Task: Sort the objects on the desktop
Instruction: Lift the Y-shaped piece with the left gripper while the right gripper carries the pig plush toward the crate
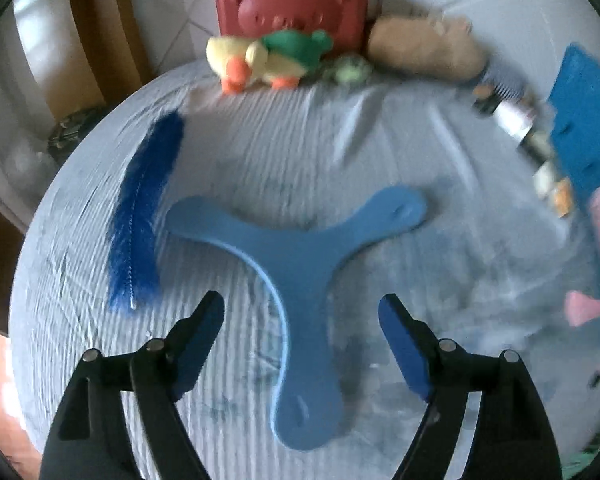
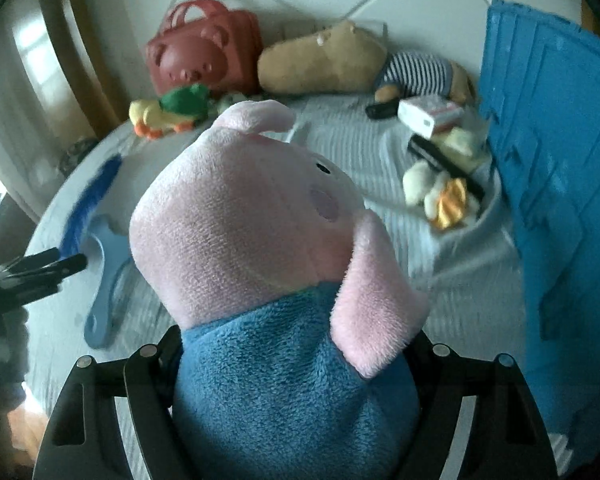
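Right now the left gripper [image 1: 302, 322] is hanging with its jaws spread and pinching nothing, straddling the nearest arm of the three-armed blue boomerang [image 1: 300, 276], which is lying flat on the white-covered round table [image 1: 80, 360]; that arm is pointing back toward the camera, the other two are fanning away left and right. Meanwhile the right gripper [image 2: 296, 360] is squeezing the pink plush pig [image 2: 260, 248] by its blue body, snout aiming up and away, with the blue crate [image 2: 560, 160] standing just to its right.
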The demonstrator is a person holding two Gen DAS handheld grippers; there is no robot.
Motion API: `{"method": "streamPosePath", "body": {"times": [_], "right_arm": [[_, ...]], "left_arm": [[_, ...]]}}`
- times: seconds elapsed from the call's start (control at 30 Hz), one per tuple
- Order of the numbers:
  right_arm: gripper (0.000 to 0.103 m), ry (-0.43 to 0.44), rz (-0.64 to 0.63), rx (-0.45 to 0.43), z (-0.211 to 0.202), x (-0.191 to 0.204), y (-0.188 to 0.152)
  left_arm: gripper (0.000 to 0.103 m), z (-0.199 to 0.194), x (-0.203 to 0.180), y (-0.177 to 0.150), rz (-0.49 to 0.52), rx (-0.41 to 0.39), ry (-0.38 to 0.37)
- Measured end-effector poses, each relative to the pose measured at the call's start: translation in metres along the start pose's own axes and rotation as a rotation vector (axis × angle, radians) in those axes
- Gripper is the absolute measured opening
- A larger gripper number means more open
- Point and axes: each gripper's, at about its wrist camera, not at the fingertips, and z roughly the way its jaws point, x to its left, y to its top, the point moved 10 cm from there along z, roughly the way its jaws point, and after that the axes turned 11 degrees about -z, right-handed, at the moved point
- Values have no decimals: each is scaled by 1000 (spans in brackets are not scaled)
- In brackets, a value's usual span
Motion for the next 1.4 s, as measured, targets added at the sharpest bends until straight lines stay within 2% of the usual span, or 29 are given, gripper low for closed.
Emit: {"method": "streamPosePath", "body": {"times": [0.07,0.13,0.27,0.3,0.33,0.5,0.93,1.17,1.4], "right_arm": [[80,1,-6,20,9,0,-6],[80,2,-10,34,16,0,-10],[81,5,-19,50,27,1,-14],[81,6,-21,54,29,2,-15],[81,6,-24,56,30,3,-15],[81,21,-42,49,29,13,-12],[81,24,-72,-103,-29,48,36],[80,-47,-66,-186,-77,45,58],[80,-192,-27,-270,-145,23,66]], "left_arm": [[65,23,0,-7,13,27,35],[64,42,-1,-14,23,55,48],[65,59,-5,-15,30,50,35],[60,60,-5,-14,27,51,25],[40,60,-6,-13,23,53,15],[40,37,-2,-9,-18,24,-31],[39,-92,-22,48,18,-182,-183],[39,-145,-57,67,92,-269,-287],[39,-178,-102,76,184,-317,-400]]}}
